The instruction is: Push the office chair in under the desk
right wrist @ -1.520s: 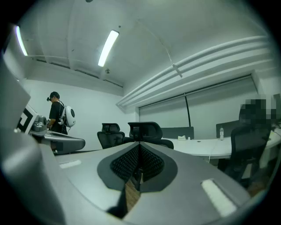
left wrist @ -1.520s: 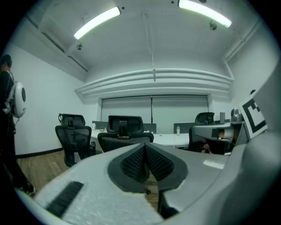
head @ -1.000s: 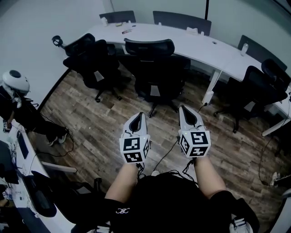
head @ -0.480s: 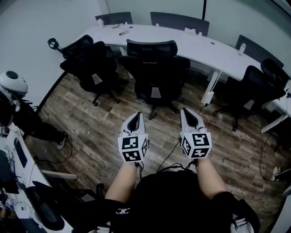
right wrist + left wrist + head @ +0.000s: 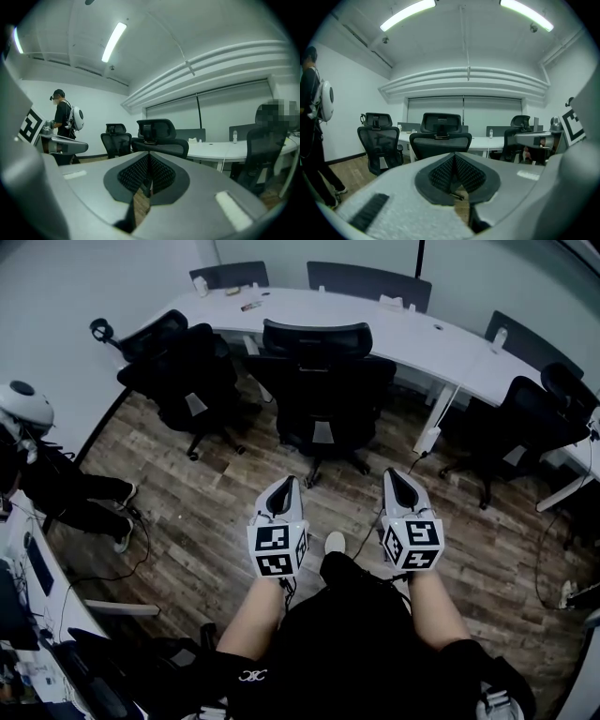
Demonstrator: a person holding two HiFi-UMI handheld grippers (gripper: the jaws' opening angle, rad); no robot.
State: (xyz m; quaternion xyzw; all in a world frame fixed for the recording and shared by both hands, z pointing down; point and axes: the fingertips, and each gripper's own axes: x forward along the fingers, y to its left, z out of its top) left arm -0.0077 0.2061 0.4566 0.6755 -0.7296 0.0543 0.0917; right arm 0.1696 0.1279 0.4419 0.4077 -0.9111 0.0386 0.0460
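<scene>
I hold my left claw [image 5: 281, 487] and right claw [image 5: 399, 480] closed and empty, short of the office chair [image 5: 317, 381] standing at the near edge of the desk [image 5: 412, 334].

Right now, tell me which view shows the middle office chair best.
The head view: the middle office chair shows whole, headrest to wheeled base, standing before the curved desk. The left gripper view and the right gripper view catch only its headrest and backrest top; the rest is hidden.
</scene>
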